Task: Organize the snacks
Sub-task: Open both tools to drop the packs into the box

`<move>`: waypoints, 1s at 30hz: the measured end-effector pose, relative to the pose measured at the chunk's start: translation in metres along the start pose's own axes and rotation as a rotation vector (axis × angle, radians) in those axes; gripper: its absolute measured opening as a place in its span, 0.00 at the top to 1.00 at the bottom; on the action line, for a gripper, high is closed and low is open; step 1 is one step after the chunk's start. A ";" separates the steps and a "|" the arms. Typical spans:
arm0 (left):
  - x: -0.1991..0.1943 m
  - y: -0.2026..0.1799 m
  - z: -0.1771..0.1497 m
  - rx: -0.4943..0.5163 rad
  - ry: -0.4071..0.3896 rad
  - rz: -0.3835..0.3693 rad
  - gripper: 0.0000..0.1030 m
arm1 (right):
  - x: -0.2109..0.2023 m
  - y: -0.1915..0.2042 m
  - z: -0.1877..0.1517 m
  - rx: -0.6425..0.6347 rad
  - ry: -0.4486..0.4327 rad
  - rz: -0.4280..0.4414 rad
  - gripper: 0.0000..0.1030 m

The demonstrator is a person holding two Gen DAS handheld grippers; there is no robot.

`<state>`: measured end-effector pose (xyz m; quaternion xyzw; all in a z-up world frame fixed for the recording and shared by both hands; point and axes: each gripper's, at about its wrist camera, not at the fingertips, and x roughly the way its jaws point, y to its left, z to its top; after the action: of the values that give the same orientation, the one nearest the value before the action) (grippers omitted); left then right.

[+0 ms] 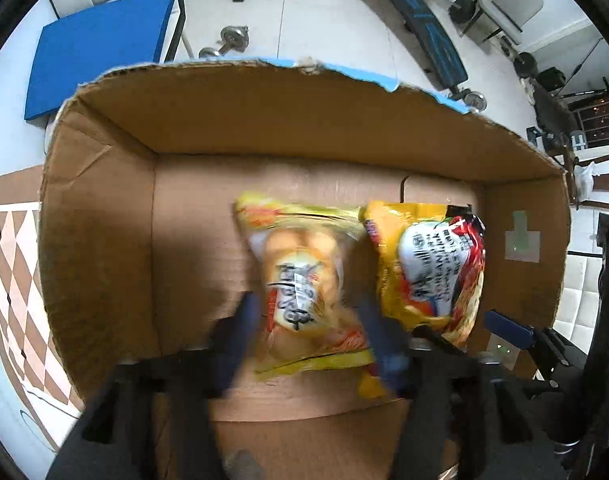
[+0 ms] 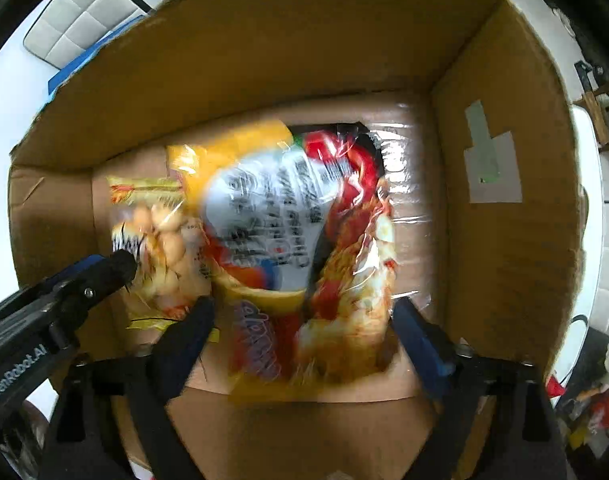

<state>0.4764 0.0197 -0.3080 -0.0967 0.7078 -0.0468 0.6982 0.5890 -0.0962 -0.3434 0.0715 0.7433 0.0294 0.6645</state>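
Lying side by side on the floor of one open cardboard box (image 1: 104,208) are two snack packets: a yellow packet of pale puffed pieces (image 1: 300,280) and a larger yellow-and-red packet with a white label panel (image 1: 428,264). Two grippers reach down into the box, one over each packet.

Left gripper (image 1: 310,328): its blue fingers (image 1: 240,332) stand on either side of the puffed-snack packet's near half. The jaws are parted and the packet sits between them; the picture is blurred there, so contact of the pads cannot be judged, though the spread looks released rather than clenched.

Right gripper (image 2: 304,340): its blue fingers (image 2: 420,344) straddle the near end of the labelled packet (image 2: 296,240), one finger at each side edge, jaws wide and not visibly pressing.

In the right wrist view the puffed-snack packet (image 2: 160,240) lies just left of the labelled one, their edges touching or overlapping, with a finger of the left gripper (image 2: 104,268) at its left side.

Box contents: these two packets only, set toward the right wall, which carries a pale tape patch (image 2: 492,168). Bare cardboard floor occupies the left part.
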 end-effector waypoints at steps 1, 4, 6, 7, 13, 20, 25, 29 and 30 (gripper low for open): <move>-0.003 0.001 -0.002 -0.002 -0.013 0.000 0.24 | 0.000 0.000 0.000 0.000 0.000 0.000 0.07; -0.015 0.003 -0.010 -0.007 -0.049 -0.004 0.22 | -0.010 0.004 -0.005 -0.007 -0.013 -0.003 0.07; -0.021 0.005 -0.013 -0.006 -0.069 -0.005 0.21 | -0.018 0.005 -0.009 -0.017 -0.038 -0.022 0.07; -0.025 0.003 -0.015 -0.001 -0.077 0.003 0.18 | -0.022 0.006 -0.012 -0.023 -0.051 -0.030 0.06; -0.044 -0.012 -0.025 0.032 -0.144 0.037 0.13 | -0.047 0.009 -0.041 -0.049 -0.116 -0.057 0.05; -0.076 -0.018 -0.066 0.032 -0.255 0.077 0.13 | -0.083 0.003 -0.082 -0.073 -0.232 -0.064 0.05; -0.098 -0.024 -0.101 0.037 -0.327 0.090 0.13 | -0.103 0.003 -0.119 -0.074 -0.300 -0.053 0.05; -0.116 -0.027 -0.131 0.048 -0.379 0.094 0.13 | -0.117 0.008 -0.147 -0.091 -0.353 -0.069 0.05; -0.120 -0.028 -0.137 0.049 -0.387 0.091 0.13 | -0.122 0.009 -0.154 -0.096 -0.363 -0.072 0.05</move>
<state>0.3423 0.0075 -0.1825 -0.0549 0.5629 -0.0130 0.8246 0.4498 -0.0966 -0.2048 0.0173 0.6109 0.0275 0.7911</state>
